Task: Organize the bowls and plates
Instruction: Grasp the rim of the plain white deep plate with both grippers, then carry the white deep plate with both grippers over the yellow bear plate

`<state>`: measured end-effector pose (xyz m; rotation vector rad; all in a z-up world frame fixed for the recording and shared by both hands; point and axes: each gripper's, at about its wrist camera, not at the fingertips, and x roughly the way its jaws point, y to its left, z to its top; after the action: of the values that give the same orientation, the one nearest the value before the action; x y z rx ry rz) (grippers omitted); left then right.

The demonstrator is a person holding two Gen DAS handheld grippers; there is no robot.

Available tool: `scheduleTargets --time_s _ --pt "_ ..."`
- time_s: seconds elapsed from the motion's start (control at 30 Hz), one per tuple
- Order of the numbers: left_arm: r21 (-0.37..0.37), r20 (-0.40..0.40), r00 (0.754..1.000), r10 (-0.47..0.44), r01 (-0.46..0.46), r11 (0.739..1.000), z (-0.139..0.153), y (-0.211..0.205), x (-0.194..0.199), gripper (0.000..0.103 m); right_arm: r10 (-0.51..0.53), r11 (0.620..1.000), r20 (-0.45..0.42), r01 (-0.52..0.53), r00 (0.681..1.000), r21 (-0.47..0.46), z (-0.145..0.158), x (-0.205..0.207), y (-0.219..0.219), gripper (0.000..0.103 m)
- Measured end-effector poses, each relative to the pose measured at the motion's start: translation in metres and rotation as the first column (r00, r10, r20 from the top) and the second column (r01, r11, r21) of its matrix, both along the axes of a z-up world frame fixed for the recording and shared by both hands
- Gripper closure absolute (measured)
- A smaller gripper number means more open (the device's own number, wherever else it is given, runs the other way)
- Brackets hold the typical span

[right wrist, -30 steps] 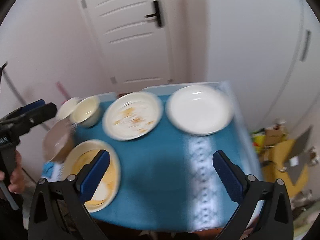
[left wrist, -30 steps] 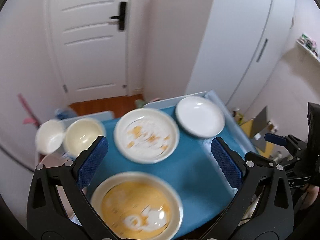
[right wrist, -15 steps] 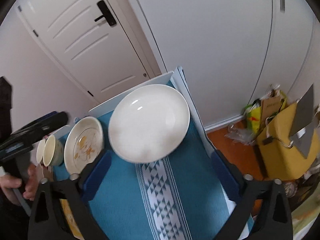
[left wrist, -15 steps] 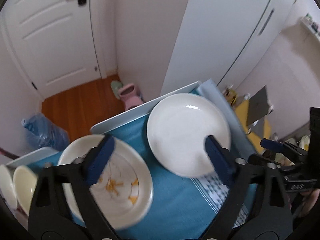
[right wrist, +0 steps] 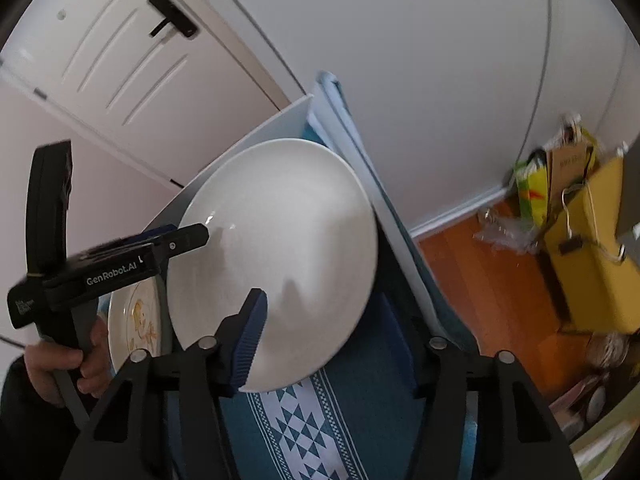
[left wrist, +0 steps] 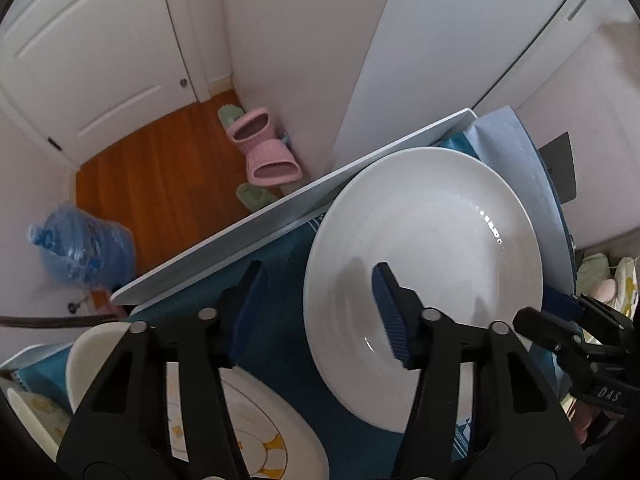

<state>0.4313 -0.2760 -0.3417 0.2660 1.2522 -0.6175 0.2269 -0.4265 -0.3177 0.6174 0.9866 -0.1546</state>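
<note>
Two plates (left wrist: pixel 432 232) (left wrist: pixel 276 440), two bowls (left wrist: pixel 86 360) (left wrist: pixel 32 420)

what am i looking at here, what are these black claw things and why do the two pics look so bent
No robot here: a person holds a handheld two-finger gripper in each hand, and a wide-angle camera on each looks out along its fingers, which bends the view. One picture comes from the left gripper, the other from the right gripper. Below is a table with a blue tablecloth. On it sits a plain white plate, beside it a plate with a yellow pattern and pale bowls at the left. Both grippers straddle opposite rims of the white plate and their jaws are closing, with the rim between them. Neither has clamped it yet. Slippers lie on the floor.
</note>
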Motion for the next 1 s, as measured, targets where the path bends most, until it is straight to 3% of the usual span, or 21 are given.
scheduleTargets --time_s 0.07,0.2,0.23,0.3,0.4,0.73,1.0 --pt "0.005 -0.002 1.000 -0.006 0.006 1.000 -0.005 -0.001 0.003 0.059 -0.016 1.000 0.013 0.016 1.000 0.010 -0.003 0.001 -0.003 0.056" --pt "-0.025 -0.018 1.000 -0.012 0.012 1.000 -0.008 0.001 0.005 0.086 -0.020 1.000 0.015 0.020 1.000 -0.016 -0.003 0.005 -0.002 0.061" --pt "-0.026 -0.020 1.000 -0.014 0.014 1.000 -0.009 0.000 0.006 0.086 -0.024 0.999 0.014 0.024 1.000 -0.024 -0.003 0.005 -0.002 0.063" --pt "-0.020 -0.010 1.000 -0.021 0.021 1.000 -0.010 0.000 0.005 0.085 -0.046 0.998 0.002 0.046 0.999 -0.037 -0.003 0.005 -0.006 0.076" --pt "-0.022 -0.006 1.000 -0.018 0.018 1.000 -0.010 0.000 0.005 0.086 -0.074 0.997 -0.005 0.073 0.997 -0.035 -0.004 0.002 -0.010 0.084" --pt "-0.021 0.048 0.999 -0.012 0.013 1.000 0.009 0.004 -0.012 0.086 -0.062 0.998 0.005 0.062 0.998 -0.021 0.000 0.000 -0.015 0.085" --pt "-0.043 0.107 0.993 0.054 -0.049 0.998 0.052 0.031 -0.037 0.086 0.012 0.999 0.057 -0.010 0.998 -0.047 0.032 -0.004 -0.010 0.085"
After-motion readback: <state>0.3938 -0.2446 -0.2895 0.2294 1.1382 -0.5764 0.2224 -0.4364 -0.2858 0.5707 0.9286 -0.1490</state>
